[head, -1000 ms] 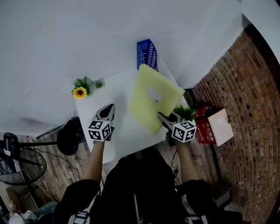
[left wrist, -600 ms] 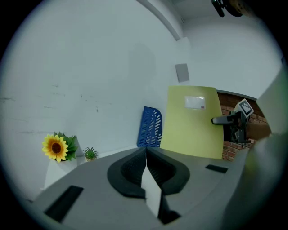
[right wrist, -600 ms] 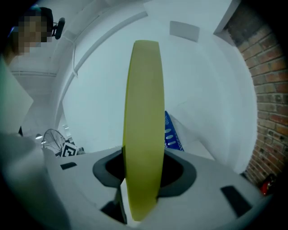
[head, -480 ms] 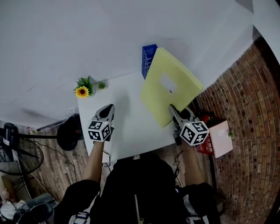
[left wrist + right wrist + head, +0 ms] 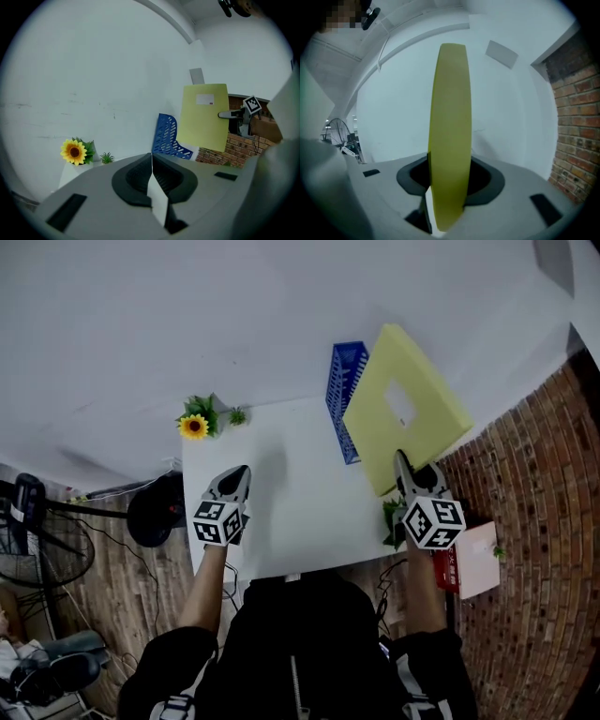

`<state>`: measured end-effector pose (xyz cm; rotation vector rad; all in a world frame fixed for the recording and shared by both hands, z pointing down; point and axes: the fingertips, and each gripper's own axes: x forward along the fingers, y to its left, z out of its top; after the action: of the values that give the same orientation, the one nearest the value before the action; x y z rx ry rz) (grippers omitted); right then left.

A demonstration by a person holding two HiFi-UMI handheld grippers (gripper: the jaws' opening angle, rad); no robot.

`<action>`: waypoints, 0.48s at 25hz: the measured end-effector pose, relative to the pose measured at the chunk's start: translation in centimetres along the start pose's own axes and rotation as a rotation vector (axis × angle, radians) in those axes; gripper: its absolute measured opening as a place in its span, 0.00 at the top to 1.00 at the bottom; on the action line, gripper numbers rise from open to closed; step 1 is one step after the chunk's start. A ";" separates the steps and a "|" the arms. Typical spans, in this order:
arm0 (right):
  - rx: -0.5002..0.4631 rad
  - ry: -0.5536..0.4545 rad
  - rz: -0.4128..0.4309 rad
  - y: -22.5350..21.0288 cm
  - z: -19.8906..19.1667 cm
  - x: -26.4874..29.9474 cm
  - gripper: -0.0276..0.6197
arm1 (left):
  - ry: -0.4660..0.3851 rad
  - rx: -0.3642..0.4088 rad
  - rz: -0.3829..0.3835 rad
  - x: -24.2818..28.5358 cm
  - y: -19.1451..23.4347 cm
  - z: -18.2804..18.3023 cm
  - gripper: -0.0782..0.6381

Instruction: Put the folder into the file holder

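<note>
I have the yellow folder point(image 5: 405, 418) up in the air, tilted, just right of the blue file holder point(image 5: 344, 399). My right claw point(image 5: 403, 465) is clamped on its near edge. My left claw point(image 5: 238, 472) is closed and empty over the white tabletop point(image 5: 291, 512).
</note>
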<state>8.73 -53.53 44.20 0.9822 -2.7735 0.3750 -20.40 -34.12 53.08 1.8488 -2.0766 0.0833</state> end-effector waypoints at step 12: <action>-0.124 -0.087 -0.053 -0.5 2.3 5.3 0.68 | -0.005 -0.043 0.133 -4.1 2.9 -1.7 0.86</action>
<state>4.82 -57.72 43.35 1.0634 -2.8014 0.1538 -22.48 -29.38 53.95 1.6868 -2.1854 0.0673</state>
